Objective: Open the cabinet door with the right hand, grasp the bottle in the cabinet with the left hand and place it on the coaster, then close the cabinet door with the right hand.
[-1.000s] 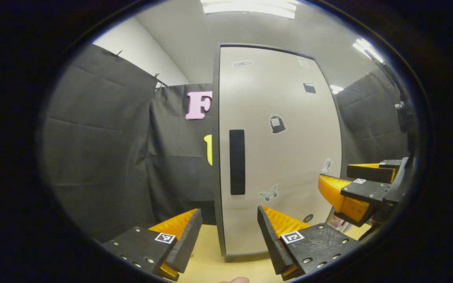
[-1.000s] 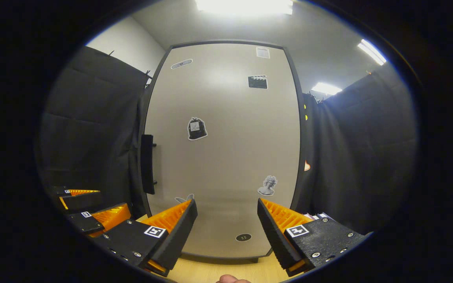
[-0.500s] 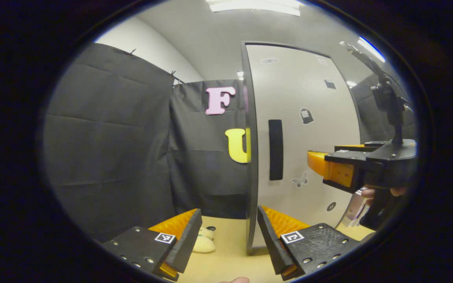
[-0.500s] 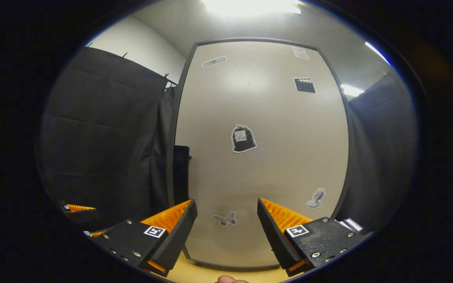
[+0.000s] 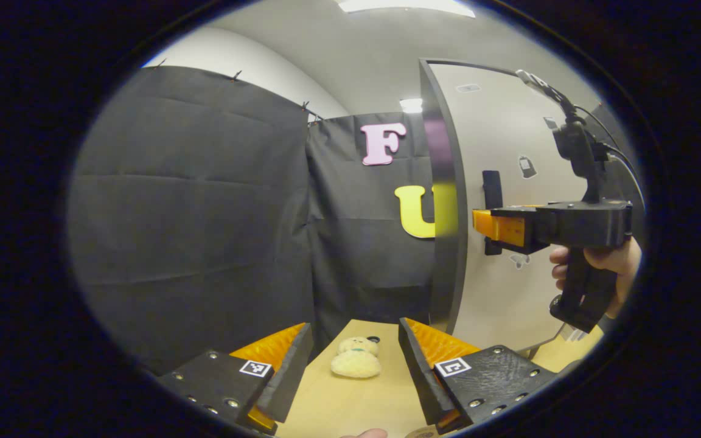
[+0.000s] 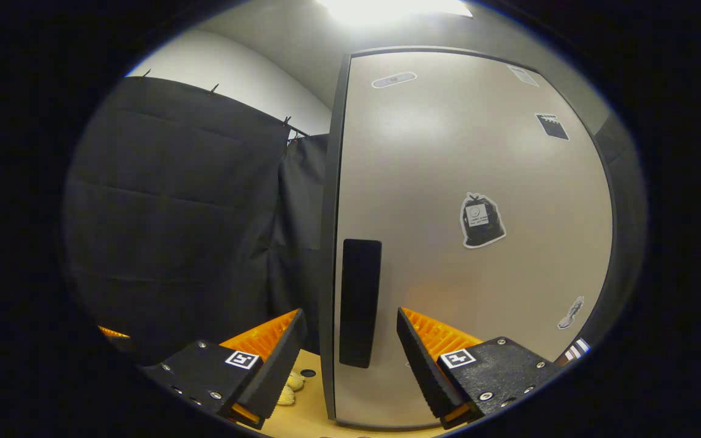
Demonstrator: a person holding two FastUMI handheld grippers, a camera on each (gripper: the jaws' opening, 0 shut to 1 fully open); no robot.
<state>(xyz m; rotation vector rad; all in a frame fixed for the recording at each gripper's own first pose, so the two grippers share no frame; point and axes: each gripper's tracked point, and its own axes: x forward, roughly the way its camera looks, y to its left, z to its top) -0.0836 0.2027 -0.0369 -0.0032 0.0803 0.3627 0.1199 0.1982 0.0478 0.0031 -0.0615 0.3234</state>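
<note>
**Door shut, right gripper lined up on handle — nothing done yet**

Landmark: the cabinet door (image 6: 466, 243).

- Door looks closed. In the right gripper view its panel sits flush in the dark frame, no gap into the cabinet showing.
- Handle (image 6: 359, 302) is the dark vertical bar near the door's left edge. Right gripper (image 6: 350, 340) is straight in front of it, fingers spread wide, one on each side of the bar. Can't tell if it touches; nothing is pinched.
- In the left gripper view the right gripper (image 5: 496, 226) is level with the handle (image 5: 492, 210), its tips at or just short of the bar, with the hand (image 5: 606, 261) on its grip.
- Left gripper (image 5: 353, 353) is off to the left of the door, low over the table (image 5: 350, 401), fingers apart, holding nothing. Small plush toy (image 5: 355, 359) lies on the table ahead of it, beside the door's left edge.
- Bottle: presumably behind the door, so position unknown. Coaster: can't pick it out with confidence.

Status, my read: step one only starting. Left to do: clamp handle, swing door open, left gripper takes bottle, set it on coaster, close door.
</note>
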